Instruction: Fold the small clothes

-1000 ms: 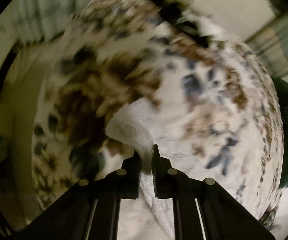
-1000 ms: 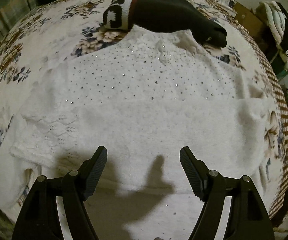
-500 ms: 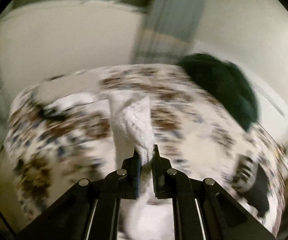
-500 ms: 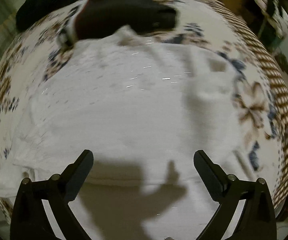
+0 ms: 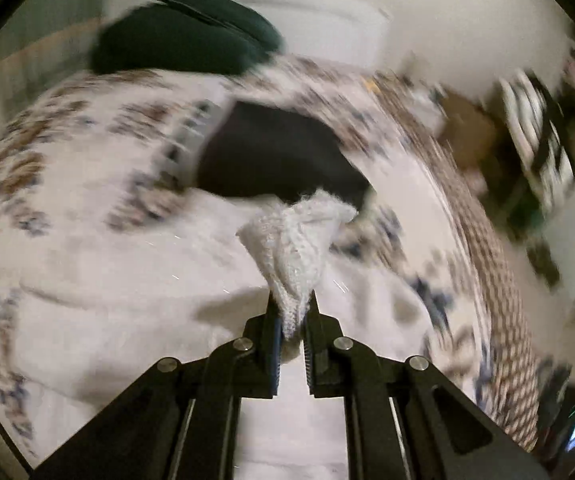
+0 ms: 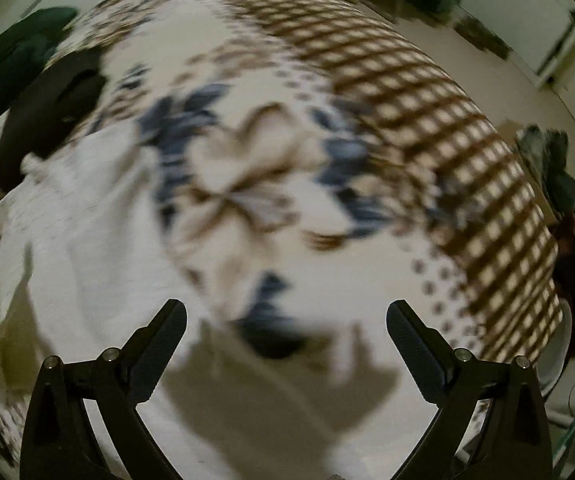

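Black left gripper (image 5: 290, 312), angled down over the floral-print bedspread (image 5: 67, 184), pinches a bunched fold of the white knitted garment (image 5: 295, 236), lifted above that bedspread. Right gripper (image 6: 286, 320) points steeply down at the bedspread (image 6: 247, 184), jaws just spread wide, empty.

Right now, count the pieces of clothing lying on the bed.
2 for certain: the white knit top, spread across the bedspread with one corner pinched in the left claw, and the black garment beyond it. Others may be out of frame.
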`<state>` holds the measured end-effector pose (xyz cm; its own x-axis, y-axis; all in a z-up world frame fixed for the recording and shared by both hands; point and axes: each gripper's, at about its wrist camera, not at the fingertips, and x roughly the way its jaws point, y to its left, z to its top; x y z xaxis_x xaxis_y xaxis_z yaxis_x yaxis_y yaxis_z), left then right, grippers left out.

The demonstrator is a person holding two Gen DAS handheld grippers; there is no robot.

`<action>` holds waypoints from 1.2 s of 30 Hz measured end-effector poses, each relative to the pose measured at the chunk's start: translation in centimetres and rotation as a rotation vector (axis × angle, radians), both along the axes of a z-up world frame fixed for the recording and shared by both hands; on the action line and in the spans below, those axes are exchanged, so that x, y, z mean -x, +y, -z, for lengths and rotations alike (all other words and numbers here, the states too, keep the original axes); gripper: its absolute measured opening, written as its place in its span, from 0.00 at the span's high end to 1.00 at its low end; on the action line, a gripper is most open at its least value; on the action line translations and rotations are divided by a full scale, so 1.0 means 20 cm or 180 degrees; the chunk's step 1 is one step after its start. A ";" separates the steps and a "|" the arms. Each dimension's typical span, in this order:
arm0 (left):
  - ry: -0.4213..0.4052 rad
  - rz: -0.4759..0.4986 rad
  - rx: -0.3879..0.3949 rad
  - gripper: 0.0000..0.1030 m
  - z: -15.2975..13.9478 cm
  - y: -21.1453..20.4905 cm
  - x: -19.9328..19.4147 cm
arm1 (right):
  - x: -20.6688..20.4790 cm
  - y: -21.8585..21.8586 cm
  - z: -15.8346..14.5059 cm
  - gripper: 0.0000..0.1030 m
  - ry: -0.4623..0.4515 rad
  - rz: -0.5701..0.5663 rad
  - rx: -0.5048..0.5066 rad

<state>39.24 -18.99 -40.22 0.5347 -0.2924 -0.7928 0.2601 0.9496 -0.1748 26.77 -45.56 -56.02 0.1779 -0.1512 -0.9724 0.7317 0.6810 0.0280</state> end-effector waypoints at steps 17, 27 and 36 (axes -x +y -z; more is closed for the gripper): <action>0.0313 -0.0498 -0.0399 0.15 0.05 0.63 0.24 | -0.17 0.04 -0.15 0.01 -0.0837 -0.0211 -0.1056; 0.0466 -0.1535 -0.0621 0.15 0.24 1.18 0.07 | -0.55 0.34 0.06 0.92 -0.0397 -0.0448 -0.1014; 0.0516 -0.1593 -0.0541 0.15 0.28 1.27 -0.06 | -0.39 0.25 -0.13 0.93 -0.0370 -0.0429 -0.0401</action>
